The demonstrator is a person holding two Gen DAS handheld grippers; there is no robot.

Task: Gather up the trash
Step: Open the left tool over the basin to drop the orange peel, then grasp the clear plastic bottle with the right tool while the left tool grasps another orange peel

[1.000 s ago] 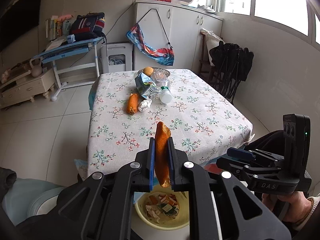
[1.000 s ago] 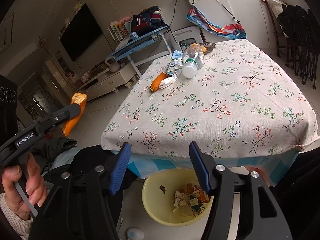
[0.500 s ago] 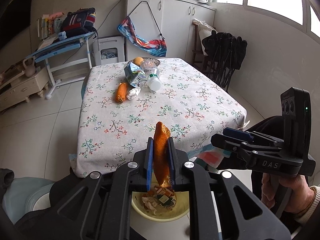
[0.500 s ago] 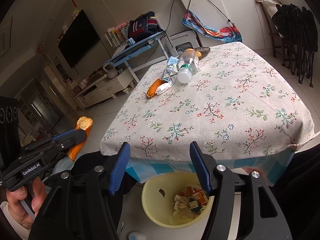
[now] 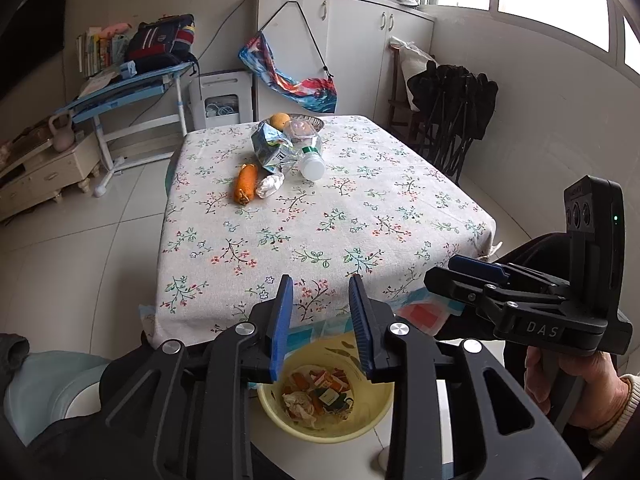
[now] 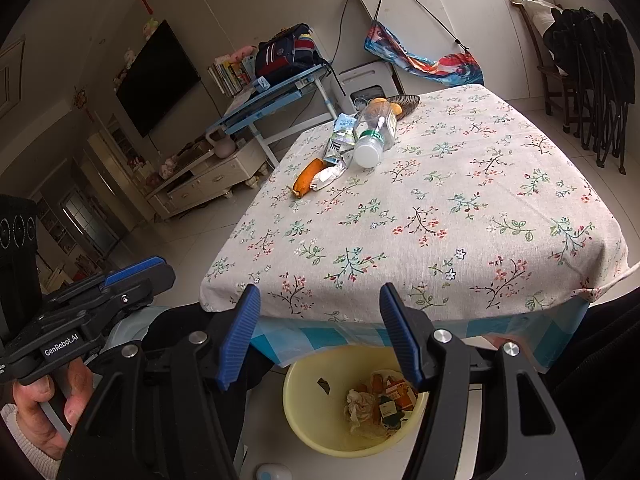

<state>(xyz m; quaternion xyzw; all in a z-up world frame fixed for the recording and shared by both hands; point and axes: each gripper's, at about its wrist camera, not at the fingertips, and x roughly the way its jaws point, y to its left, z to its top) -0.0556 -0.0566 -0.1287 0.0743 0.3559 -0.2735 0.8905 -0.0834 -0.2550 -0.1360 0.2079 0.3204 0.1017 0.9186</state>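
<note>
My left gripper [image 5: 320, 326] is open and empty above the yellow trash bin [image 5: 372, 426] on the floor, which holds wrappers and orange scraps. My right gripper [image 6: 320, 334] is open and empty over the same bin [image 6: 304, 412]. On the flowered table [image 5: 340, 216] lie an orange peel piece [image 5: 245, 183], a crumpled white wrapper [image 5: 270, 185], a crushed blue carton [image 5: 272, 148] and a clear plastic bottle [image 5: 310, 156]. They also show in the right wrist view: peel [image 6: 307, 177], wrapper [image 6: 328, 176], carton [image 6: 338, 142], bottle [image 6: 374, 132].
A basket with an orange fruit [image 5: 280, 121] sits at the table's far edge. Folded black chairs [image 5: 452, 120] stand right of the table. A blue desk [image 5: 124, 88] and a white cabinet [image 5: 344, 52] lie beyond. A small white object [image 6: 274, 472] lies by the bin.
My left gripper was shut on an orange peel piece; its jaws have opened and the peel is gone from them. Both grippers have lowered slightly toward the bin.
</note>
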